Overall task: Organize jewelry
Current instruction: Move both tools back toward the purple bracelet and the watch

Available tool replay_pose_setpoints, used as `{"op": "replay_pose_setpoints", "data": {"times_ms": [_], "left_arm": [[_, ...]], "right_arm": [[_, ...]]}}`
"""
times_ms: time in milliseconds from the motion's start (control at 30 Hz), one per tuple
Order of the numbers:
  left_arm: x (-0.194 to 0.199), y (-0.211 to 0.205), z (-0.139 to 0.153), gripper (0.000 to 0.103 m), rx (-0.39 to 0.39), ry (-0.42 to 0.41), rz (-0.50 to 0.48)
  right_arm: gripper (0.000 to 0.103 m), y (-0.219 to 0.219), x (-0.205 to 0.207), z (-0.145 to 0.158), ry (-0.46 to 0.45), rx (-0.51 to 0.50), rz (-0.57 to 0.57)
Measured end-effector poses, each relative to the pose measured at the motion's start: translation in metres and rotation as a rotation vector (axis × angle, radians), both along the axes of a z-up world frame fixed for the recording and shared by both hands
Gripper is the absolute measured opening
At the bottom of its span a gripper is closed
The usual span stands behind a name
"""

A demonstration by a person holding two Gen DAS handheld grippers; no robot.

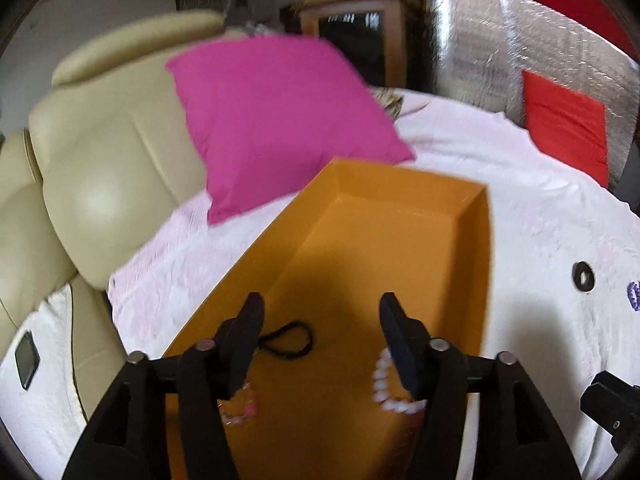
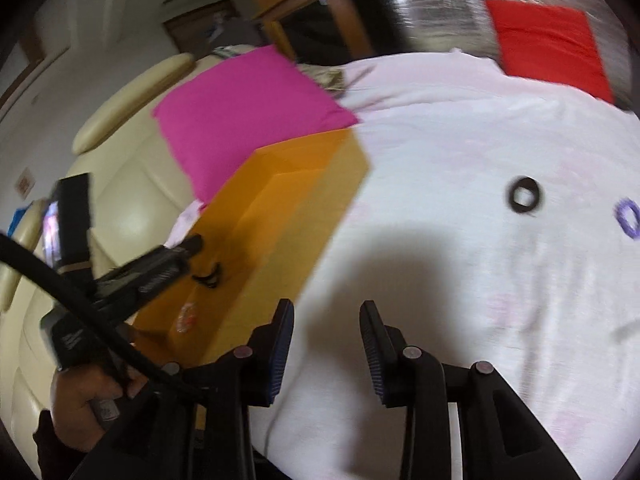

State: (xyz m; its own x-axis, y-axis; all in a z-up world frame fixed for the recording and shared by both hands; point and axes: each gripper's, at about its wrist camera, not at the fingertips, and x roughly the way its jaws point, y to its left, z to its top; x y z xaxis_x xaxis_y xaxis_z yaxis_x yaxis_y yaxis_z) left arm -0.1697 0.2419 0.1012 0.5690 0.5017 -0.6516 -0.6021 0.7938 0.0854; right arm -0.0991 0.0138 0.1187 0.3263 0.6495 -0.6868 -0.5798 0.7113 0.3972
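An open orange box [image 1: 400,248] lies on a pale pink sheet [image 1: 532,216]. Inside it lie a black cord loop [image 1: 289,339], a white bead bracelet [image 1: 386,386] and a pink bead bracelet [image 1: 242,410]. My left gripper [image 1: 322,330] is open and empty above the box's near end. On the sheet right of the box lie a black ring [image 2: 525,195] and a purple bead bracelet [image 2: 628,218]. My right gripper [image 2: 327,338] is open and empty over the sheet beside the box [image 2: 280,216]. The left gripper [image 2: 188,245] shows over the box in the right wrist view.
A magenta cushion [image 1: 280,120] leans at the box's far end against a cream leather headboard [image 1: 104,168]. A red cushion [image 1: 564,124] sits at the far right by a silver foil wall [image 1: 500,40]. A phone [image 1: 26,360] lies at the left.
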Motion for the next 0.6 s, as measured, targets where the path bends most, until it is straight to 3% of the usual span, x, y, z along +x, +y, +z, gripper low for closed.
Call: {"op": "replay_pose_setpoints", "data": {"times_ms": [233,367,467,600], "left_arm": [[0.017,-0.056,0.014,0.065,0.110,-0.053,-0.073],[0.036,-0.108,0.010,0.067,0.156,-0.032,-0.199],[0.048,-0.152,0.005,0.067,0.162,-0.014,-0.324],[0.065,-0.196,-0.012,0.067,0.086,0.039,-0.490]], "right_arm": [[0.038,-0.069,0.030,0.008,0.014,0.008,-0.154],[0.038,-0.113,0.047,0.014,0.017,0.023,-0.255],[0.038,-0.142,0.058,0.017,0.025,0.031,-0.332],[0.038,-0.177,0.068,0.018,0.041,0.050,-0.421]]}}
